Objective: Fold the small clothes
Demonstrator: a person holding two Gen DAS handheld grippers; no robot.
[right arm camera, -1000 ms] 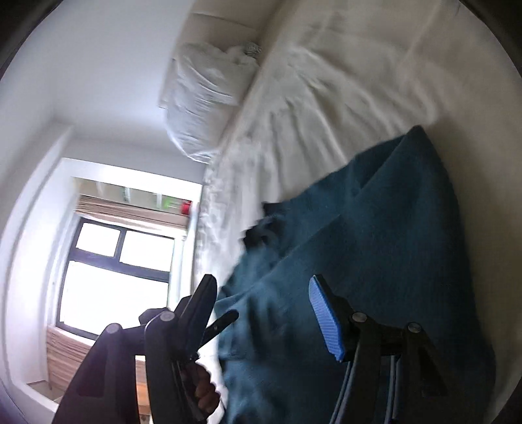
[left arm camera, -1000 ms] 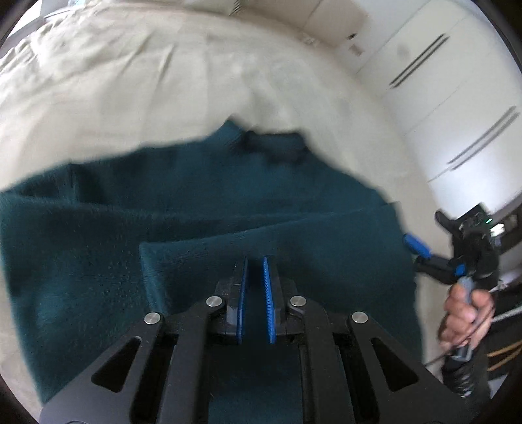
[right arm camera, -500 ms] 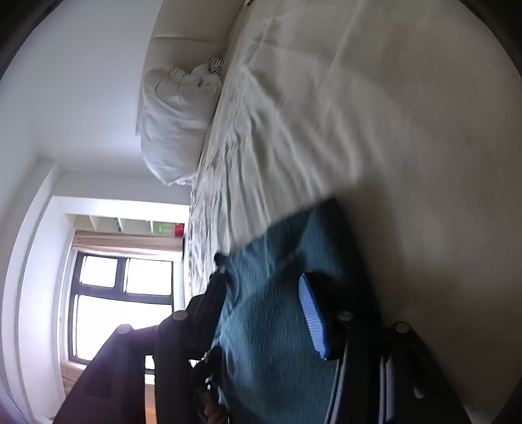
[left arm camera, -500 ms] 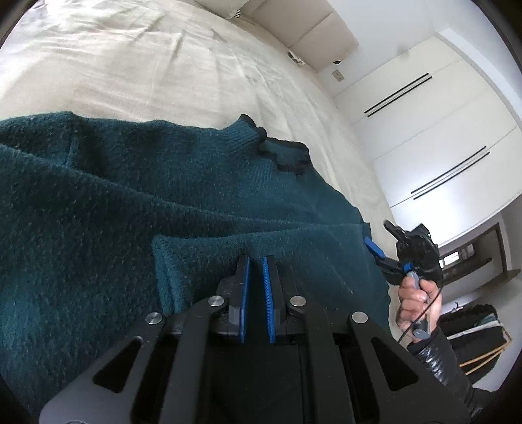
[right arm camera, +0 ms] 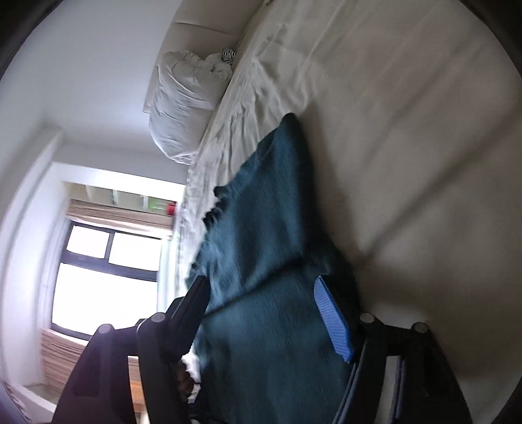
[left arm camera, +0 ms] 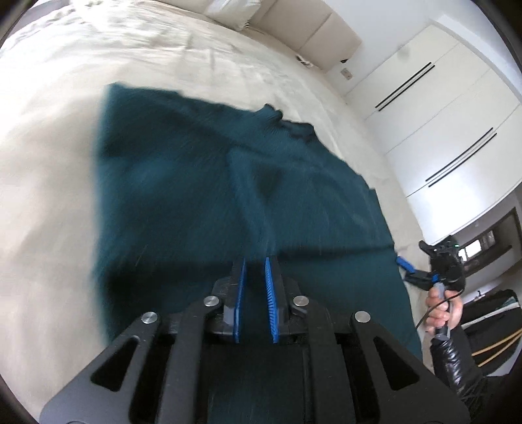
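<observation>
A teal knit sweater (left arm camera: pixel 179 195) lies spread on the cream bed (left arm camera: pixel 49 163), its dark collar (left arm camera: pixel 293 125) at the far side. My left gripper (left arm camera: pixel 256 261) is low over the near part. A raised fold of the sweater runs into its narrow blue pads, and the jaws are just opening. My right gripper (left arm camera: pixel 412 270) sits at the sweater's right edge, held by a hand (left arm camera: pixel 443 310). In the right wrist view the right gripper (right arm camera: pixel 261 296) is wide and still opening. The sweater (right arm camera: pixel 267 228) lies between and under its fingers, with neither pad pressing on it.
A bundled white duvet (right arm camera: pixel 186 107) lies at the head of the bed (right arm camera: pixel 407 130) by a padded headboard (left arm camera: pixel 310 29). White wardrobe doors (left arm camera: pixel 440 114) stand beyond the bed's right side. A window (right arm camera: pixel 107 270) is on the opposite wall.
The left gripper has drawn back with its fold, so much more of the sweater and bed shows. The right gripper's jaws narrowed, then spread wider over the sweater's edge.
</observation>
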